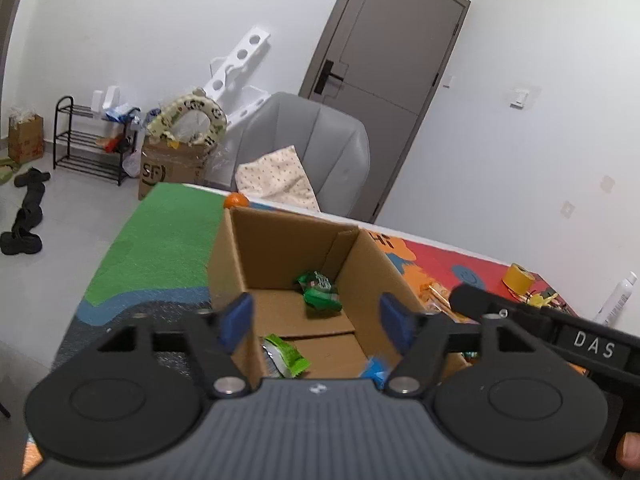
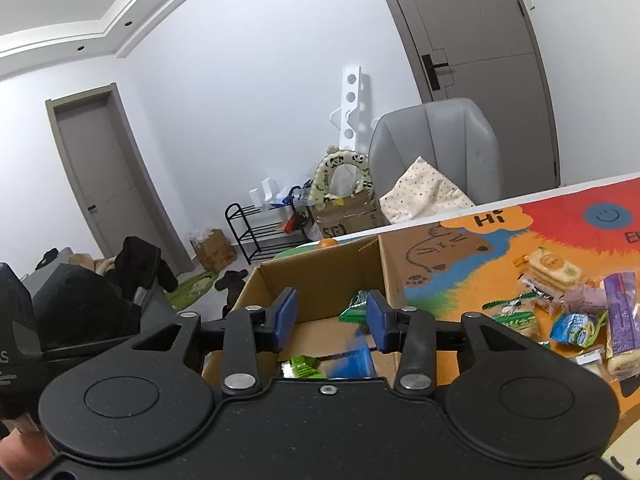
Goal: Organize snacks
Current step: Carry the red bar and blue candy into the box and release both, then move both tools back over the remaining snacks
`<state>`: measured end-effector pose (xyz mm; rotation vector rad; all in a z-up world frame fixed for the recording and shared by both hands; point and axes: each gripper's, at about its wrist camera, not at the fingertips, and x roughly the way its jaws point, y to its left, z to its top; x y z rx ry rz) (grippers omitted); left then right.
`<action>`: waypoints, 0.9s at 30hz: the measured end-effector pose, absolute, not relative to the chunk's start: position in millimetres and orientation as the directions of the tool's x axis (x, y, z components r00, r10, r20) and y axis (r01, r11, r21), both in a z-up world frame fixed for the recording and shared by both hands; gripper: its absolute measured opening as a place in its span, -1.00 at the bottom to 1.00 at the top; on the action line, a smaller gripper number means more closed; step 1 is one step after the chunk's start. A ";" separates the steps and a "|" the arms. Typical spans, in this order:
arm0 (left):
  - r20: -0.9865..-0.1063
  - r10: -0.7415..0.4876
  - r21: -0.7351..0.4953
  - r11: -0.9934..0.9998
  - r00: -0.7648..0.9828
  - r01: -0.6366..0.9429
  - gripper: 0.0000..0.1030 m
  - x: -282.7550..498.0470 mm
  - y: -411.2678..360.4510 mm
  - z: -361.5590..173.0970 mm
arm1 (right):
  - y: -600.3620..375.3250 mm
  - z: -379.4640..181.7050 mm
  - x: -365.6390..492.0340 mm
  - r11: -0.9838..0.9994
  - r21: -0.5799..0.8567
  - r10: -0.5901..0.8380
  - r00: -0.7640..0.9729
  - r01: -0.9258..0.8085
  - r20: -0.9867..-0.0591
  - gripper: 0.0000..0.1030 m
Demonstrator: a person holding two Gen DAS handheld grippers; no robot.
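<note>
My left gripper (image 1: 316, 322) hangs low in the frame over the open cardboard box (image 1: 232, 256), pointing forward and somewhat down into it. My blue pads (image 1: 236, 320) stand wide apart with nothing between them.

On the box floor, mid-frame, lies a dark green snack packet (image 1: 320, 290), its long axis running roughly up and down the picture. Nearer me a light green packet (image 1: 286, 358) lies slanting from upper left to lower right. A blue packet (image 1: 376, 370) shows blurred at the lower right of the box, just below my right pad.

My right gripper (image 2: 330, 322) is also tilted down over the box (image 2: 320, 268), its jaws partly apart and gripping nothing; the blue packet (image 2: 352, 360) is a smear beneath them, touching neither pad as far as I can tell.

In the right wrist view, the remaining snacks (image 2: 560, 312) lie heaped on the colourful mat (image 2: 460, 248) at the right of the frame, beside the box. An orange (image 1: 236, 201) sits just behind the box's far wall.
</note>
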<state>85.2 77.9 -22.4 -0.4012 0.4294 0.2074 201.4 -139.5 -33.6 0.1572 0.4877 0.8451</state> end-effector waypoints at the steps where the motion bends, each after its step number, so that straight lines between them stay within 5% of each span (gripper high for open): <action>1: -0.435 0.119 -0.330 0.901 0.892 -0.281 0.58 83.4 78.0 -21.6 | -140.4 -34.5 203.1 0.662 0.329 0.748 0.561 -0.674 -0.355 -0.20; 6: -0.440 0.113 -0.337 0.899 0.891 -0.280 0.64 82.4 73.8 -20.1 | -154.7 -37.3 201.0 0.687 0.340 0.726 0.581 -0.642 -0.368 -0.15; 27: -0.441 0.004 -0.287 0.947 0.898 -0.145 0.87 95.0 0.2 -10.6 | -260.7 -43.2 195.3 0.793 0.368 0.603 0.710 -0.485 -0.363 0.60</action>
